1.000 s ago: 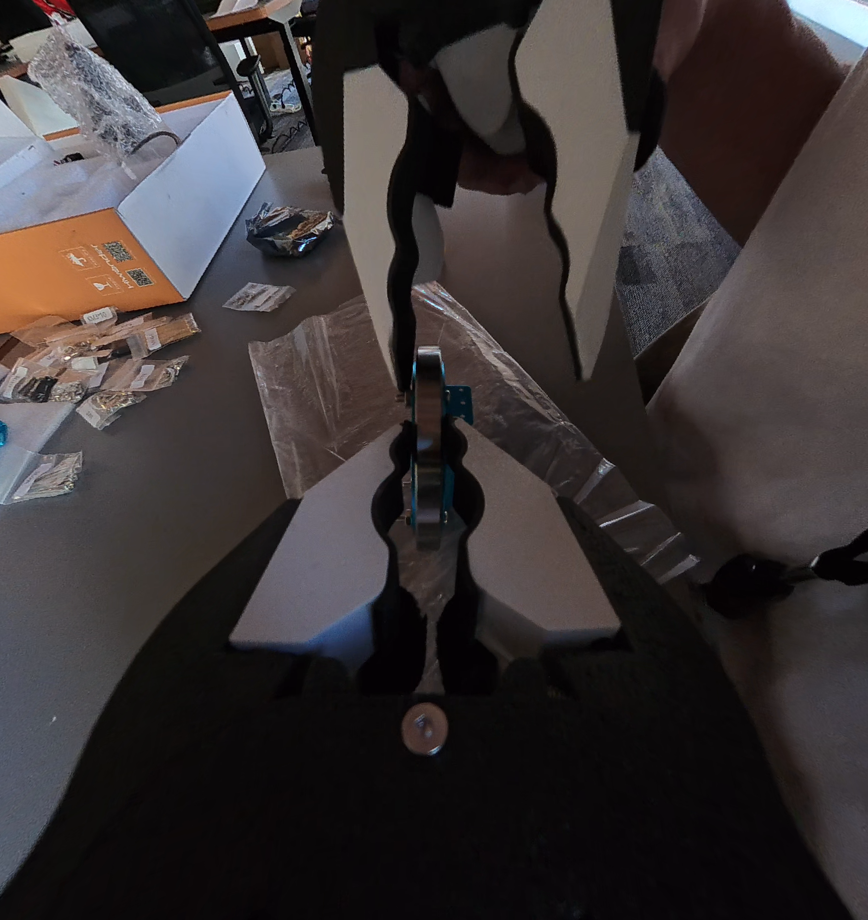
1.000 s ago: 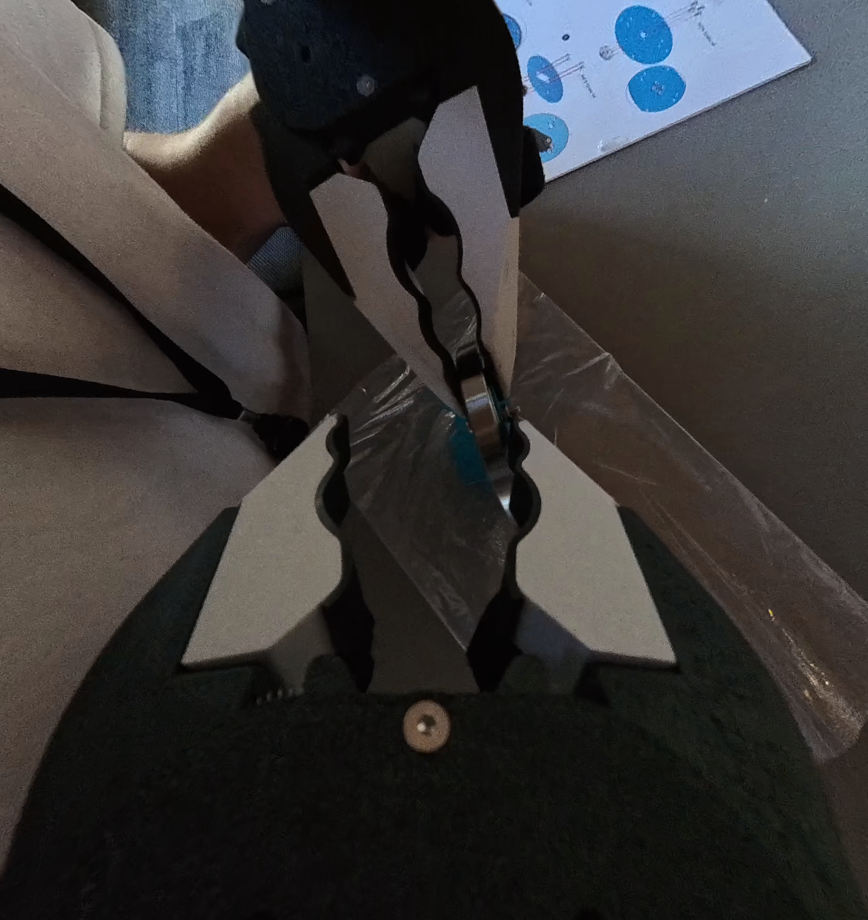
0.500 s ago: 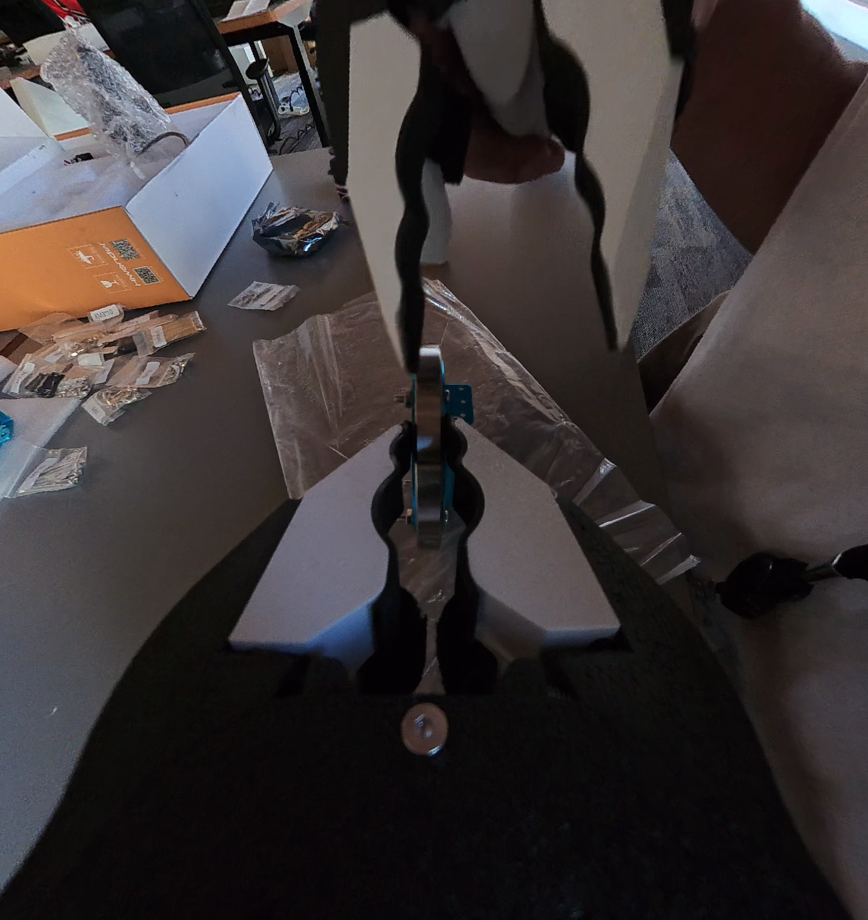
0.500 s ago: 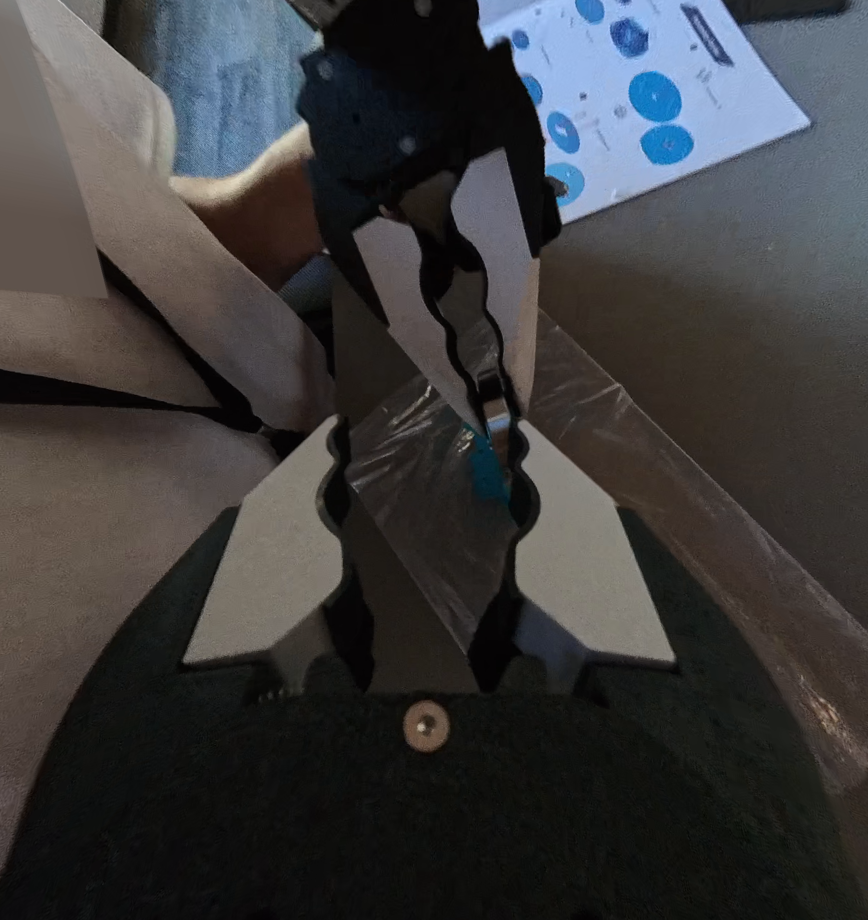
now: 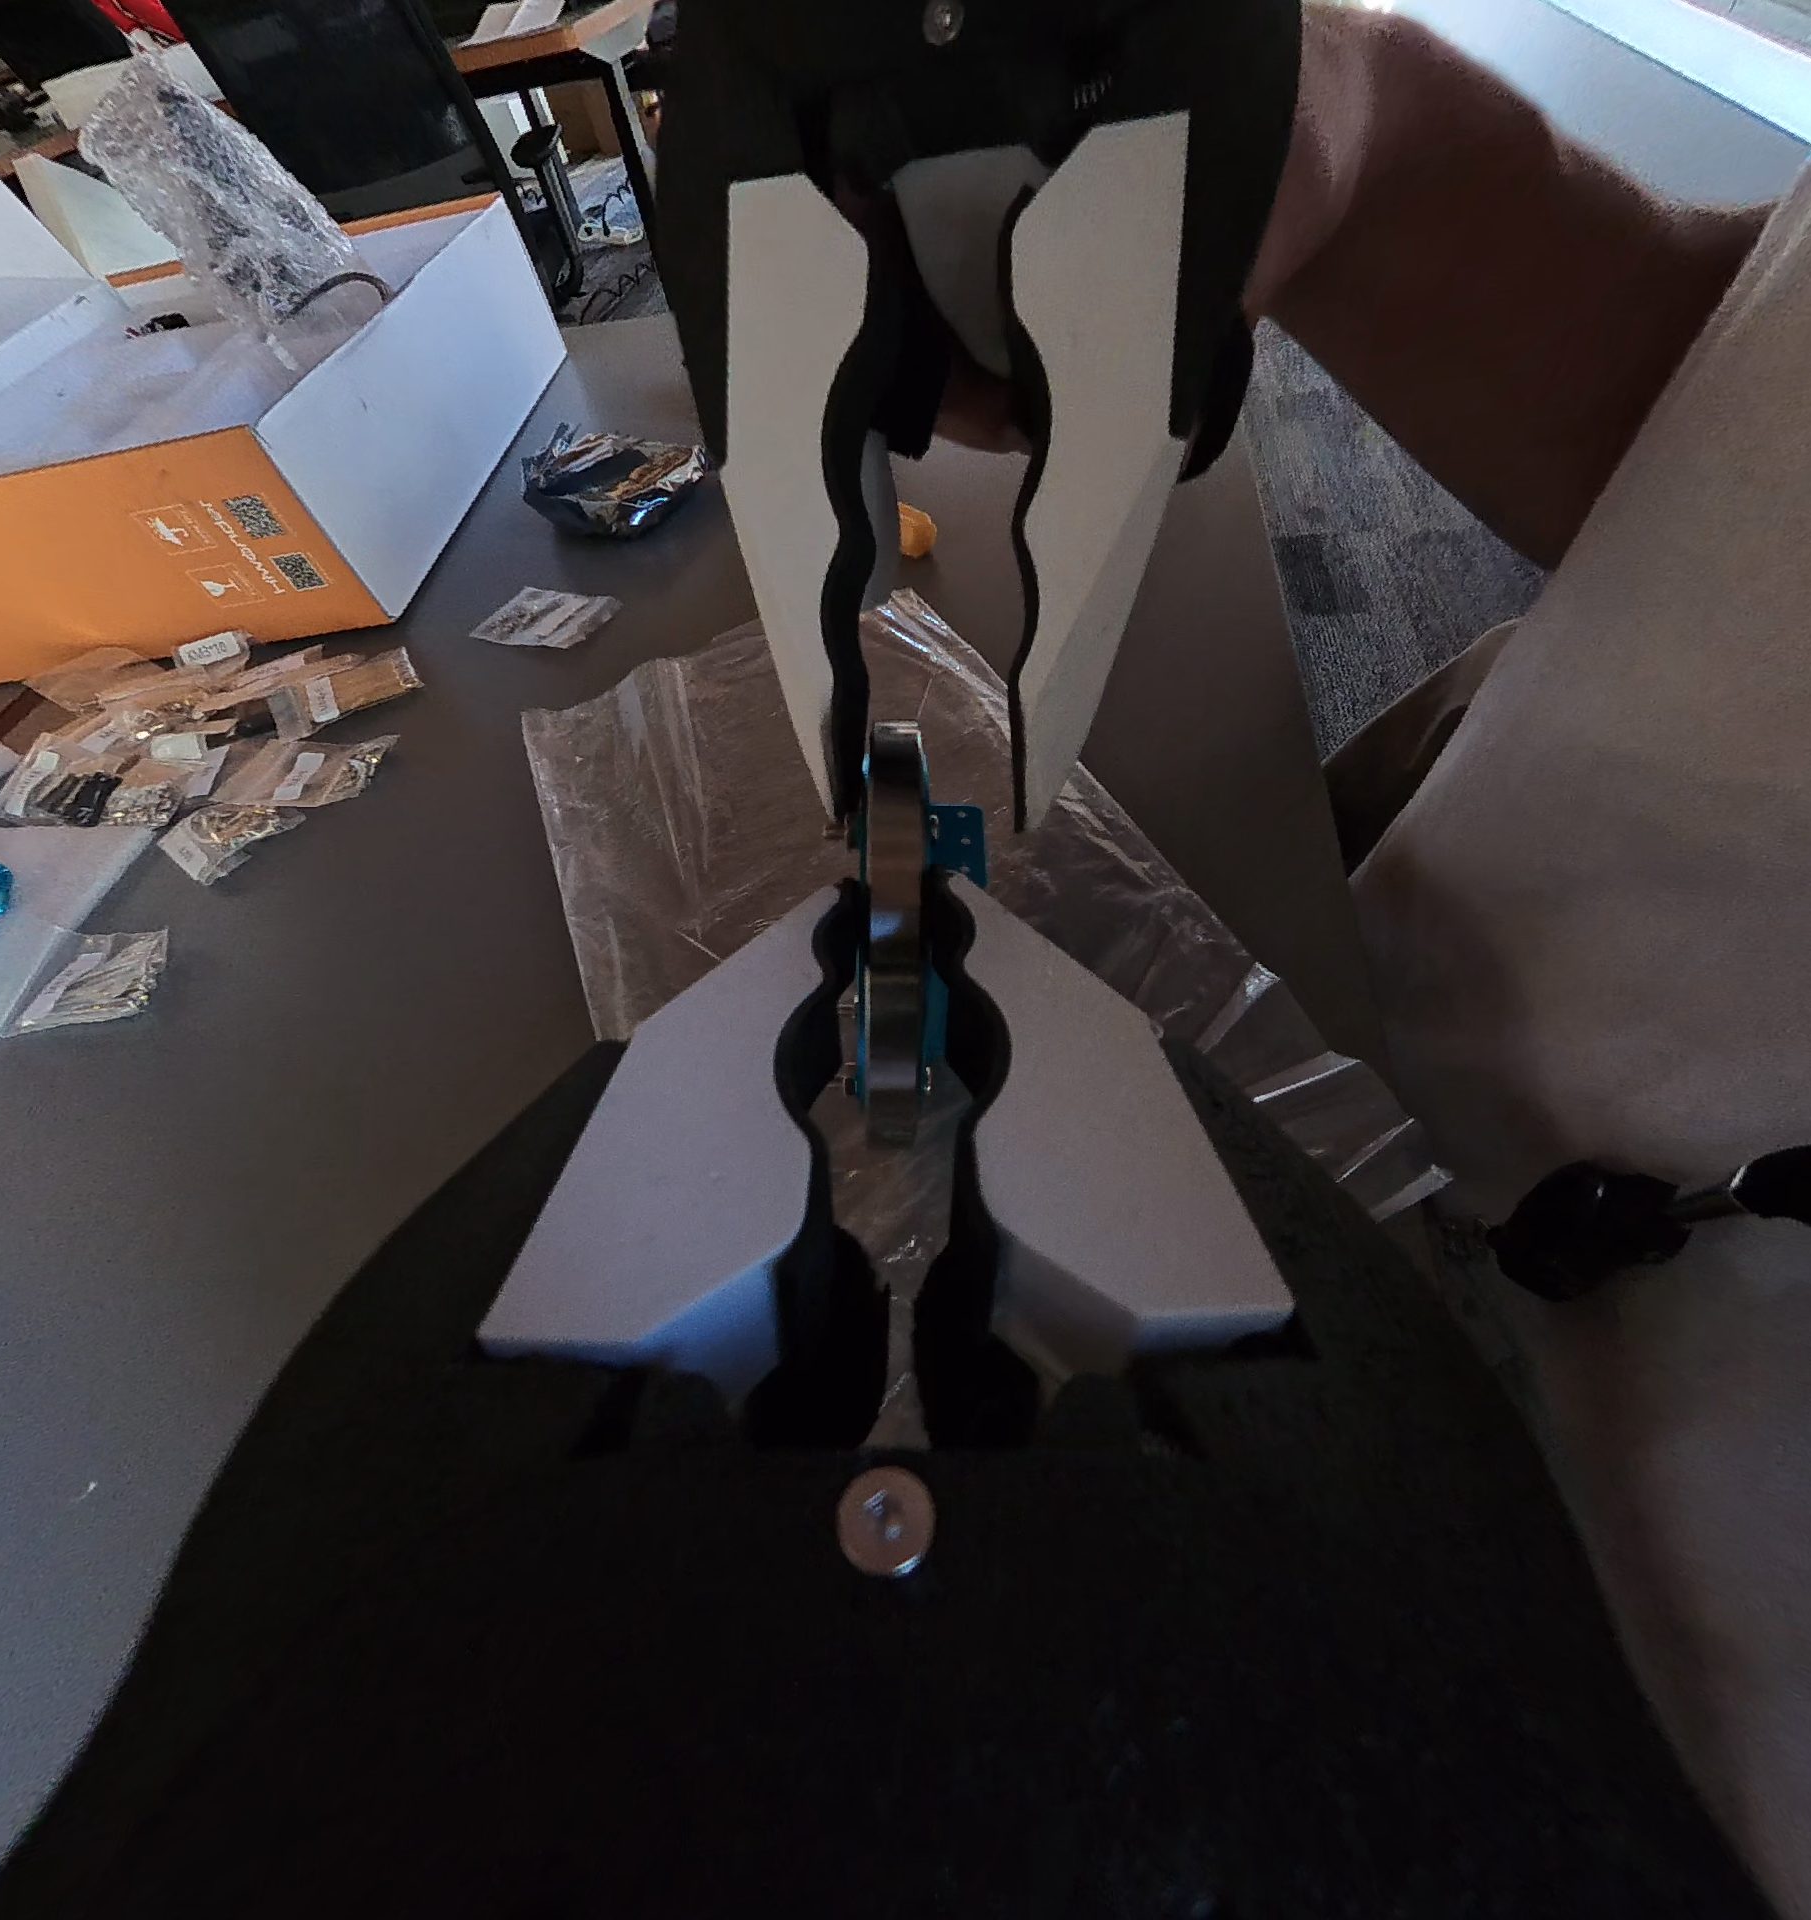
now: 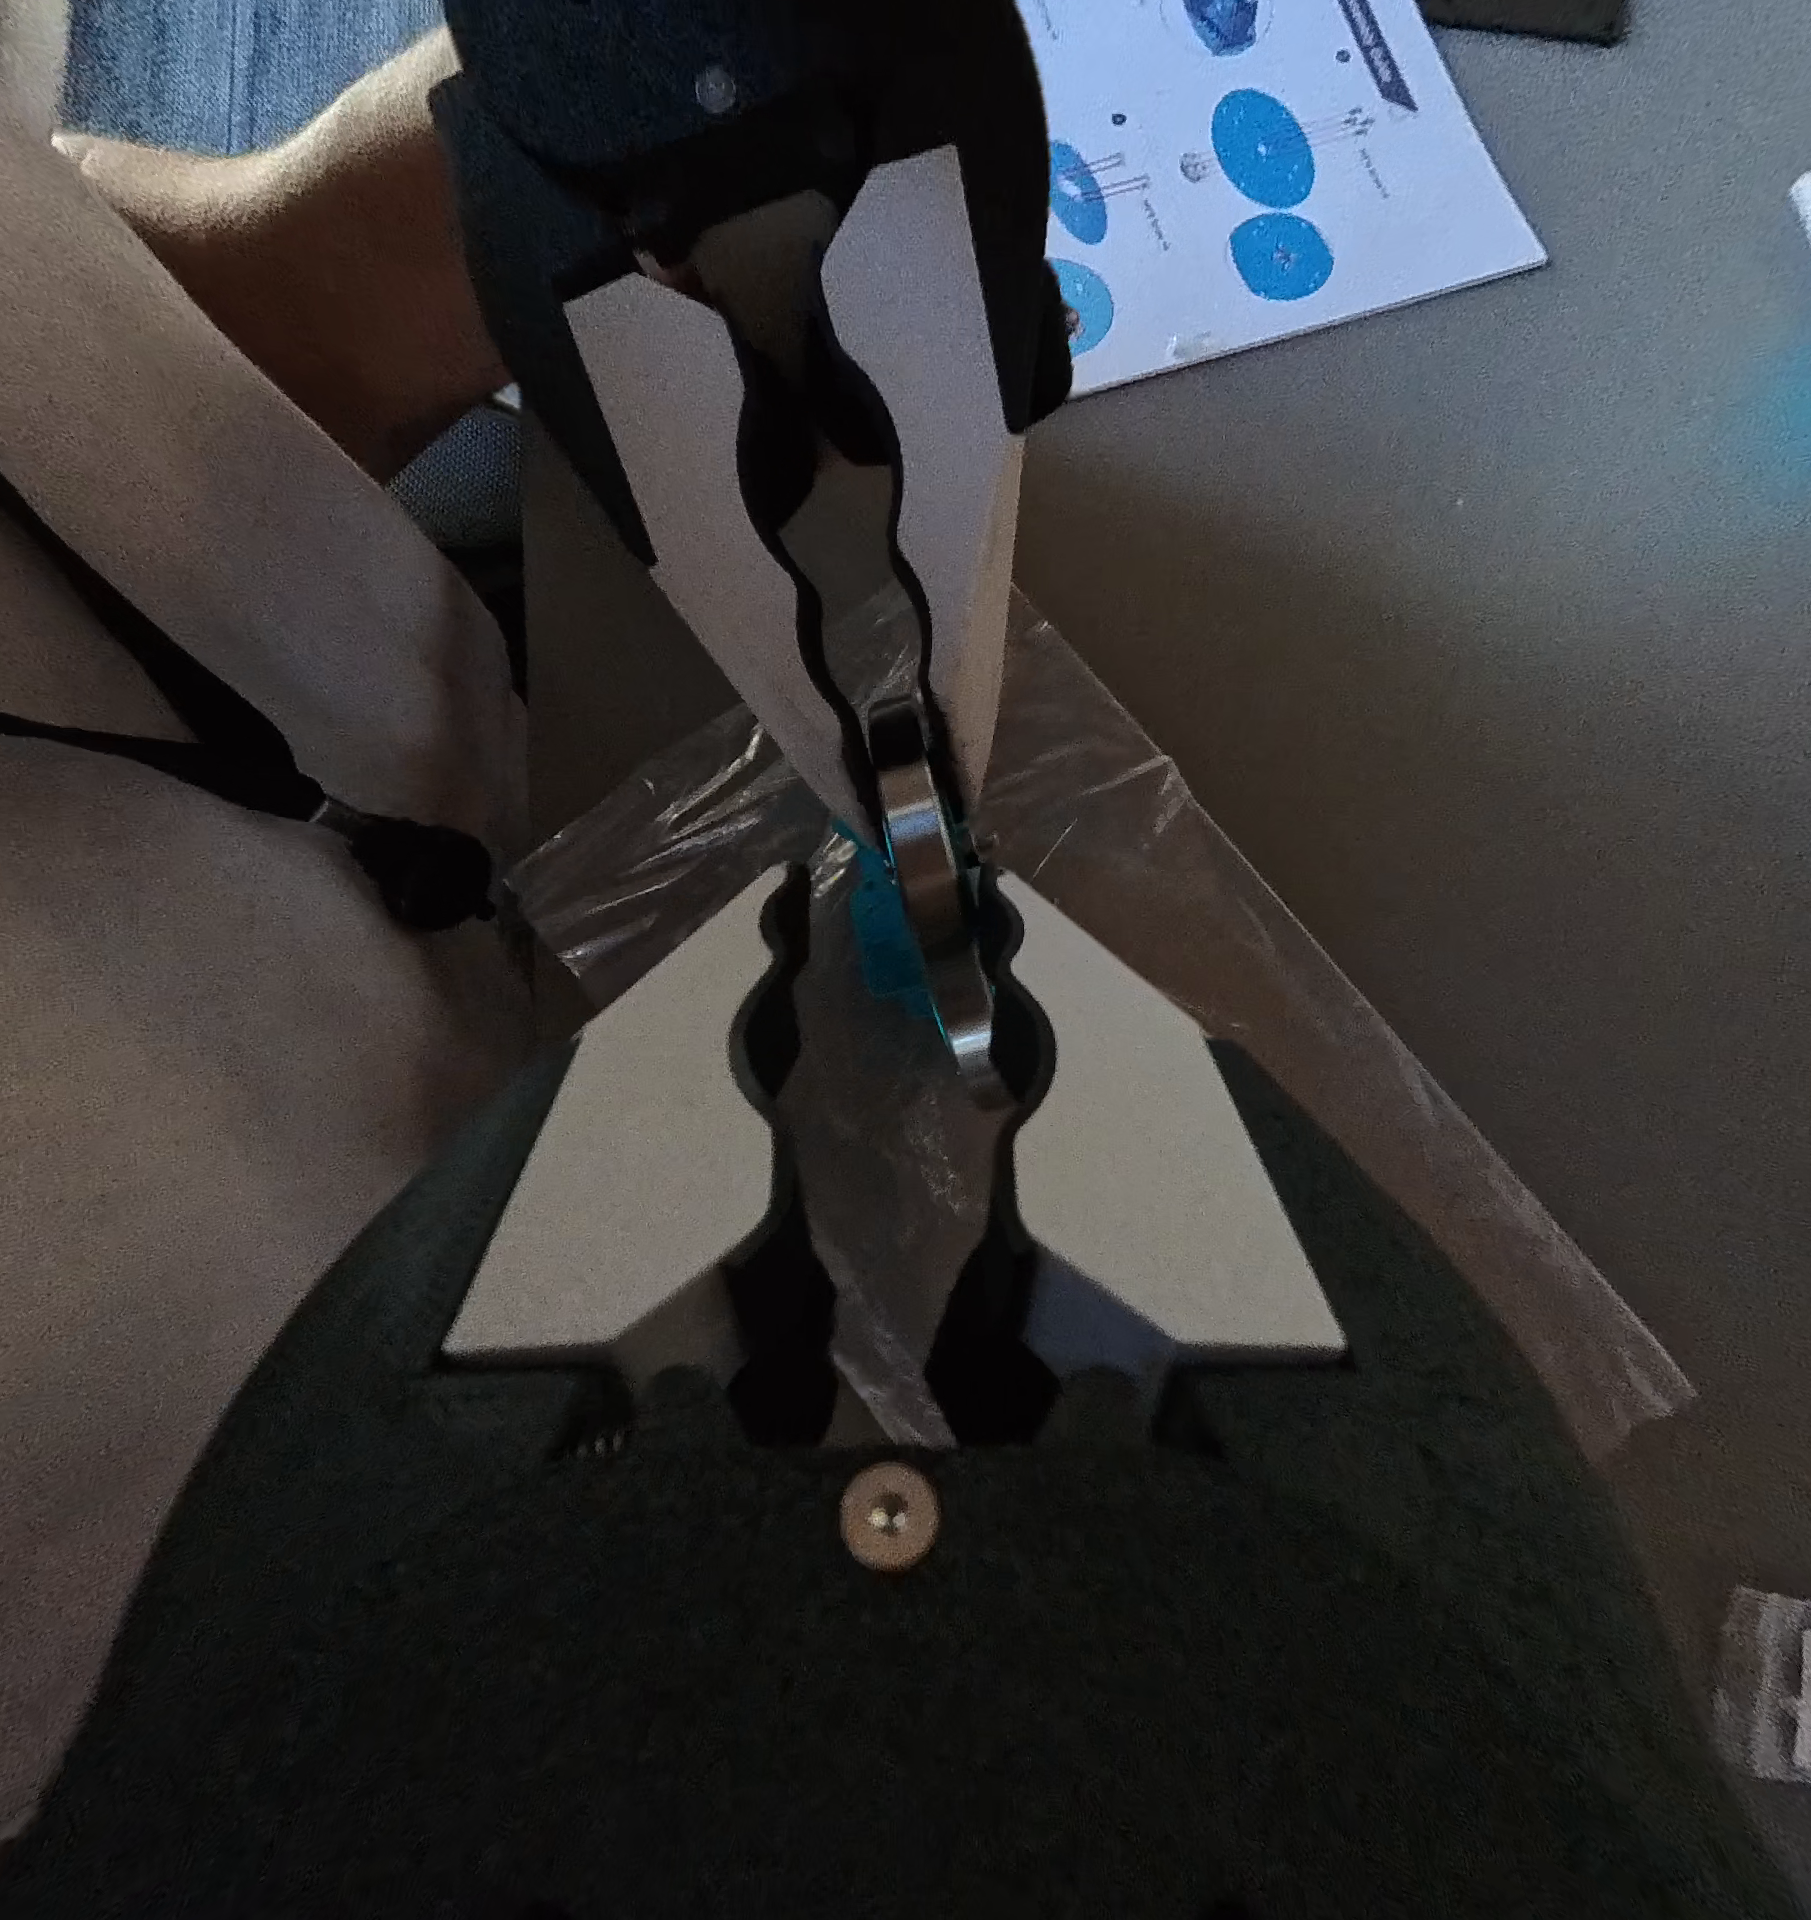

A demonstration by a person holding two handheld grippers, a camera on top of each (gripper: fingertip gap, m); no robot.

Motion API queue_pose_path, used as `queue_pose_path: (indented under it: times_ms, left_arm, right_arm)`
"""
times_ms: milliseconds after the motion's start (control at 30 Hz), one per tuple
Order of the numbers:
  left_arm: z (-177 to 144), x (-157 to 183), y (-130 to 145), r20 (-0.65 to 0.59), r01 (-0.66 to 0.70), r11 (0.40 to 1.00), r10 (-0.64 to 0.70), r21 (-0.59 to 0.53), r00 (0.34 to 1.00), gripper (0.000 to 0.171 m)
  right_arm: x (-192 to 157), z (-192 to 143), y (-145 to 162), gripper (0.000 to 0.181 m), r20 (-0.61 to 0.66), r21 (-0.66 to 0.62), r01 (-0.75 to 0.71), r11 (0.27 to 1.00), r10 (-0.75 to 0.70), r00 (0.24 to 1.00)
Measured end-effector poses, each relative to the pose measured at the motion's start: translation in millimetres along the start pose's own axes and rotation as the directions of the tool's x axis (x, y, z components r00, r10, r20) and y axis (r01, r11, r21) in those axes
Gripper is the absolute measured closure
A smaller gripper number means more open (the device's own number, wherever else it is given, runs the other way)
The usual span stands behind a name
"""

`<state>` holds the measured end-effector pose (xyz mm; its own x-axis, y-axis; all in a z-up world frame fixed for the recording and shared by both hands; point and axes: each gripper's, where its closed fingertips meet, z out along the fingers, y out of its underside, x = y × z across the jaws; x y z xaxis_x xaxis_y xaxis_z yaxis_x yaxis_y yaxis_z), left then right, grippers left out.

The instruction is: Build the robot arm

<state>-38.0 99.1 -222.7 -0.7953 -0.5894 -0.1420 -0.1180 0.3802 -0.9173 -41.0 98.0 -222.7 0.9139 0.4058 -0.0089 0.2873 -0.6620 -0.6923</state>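
Clamping a flat silver-and-blue metal part (image 5: pixel 893 935) edge-on in the left tongs (image 5: pixel 898 904), held up above a clear plastic bag (image 5: pixel 672 779) that lies on the grey tabletop (image 5: pixel 309 1039). Facing it from the opposite side with the right tongs (image 5: pixel 932 821), spread apart around the far edge of the part, touching it with one finger only as it seems, without pinching. Lying well apart on the tabletop: an orange-and-white box (image 5: pixel 205 520), small bags of hardware (image 5: pixel 205 748), a printed sheet with blue circles (image 6: pixel 1296 208).

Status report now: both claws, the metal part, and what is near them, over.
Left claw shut on metal-and-blue part. Right claw open, one finger against part's rim. Clear plastic sheet on grey table underneath; nothing between the claws but the part.
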Motion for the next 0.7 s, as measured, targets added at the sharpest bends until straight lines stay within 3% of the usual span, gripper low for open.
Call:
queue_pose_path:
  times_ms: [167,433,700]
  left_arm:
    - [0,0,0,-0.006,0.007,1.000,-0.007,0.005,1.000,0.159]
    - [2,-7,-1,0.066,0.016,1.000,-0.016,0.013,0.998,0.157]
    - [5,-8,-5,0.021,0.149,0.985,-0.152,0.089,0.988,0.155]
  right_arm:
    - [7,-1,-1,0.165,-0.036,0.120,0.000,0.993,0.005,0.999]
    - [13,0,-4,0.165,-0.068,0.215,-0.021,0.976,0.036,0.997]
    - [13,-2,-3,0.165,-0.008,0.298,-0.129,0.946,0.137,0.991]
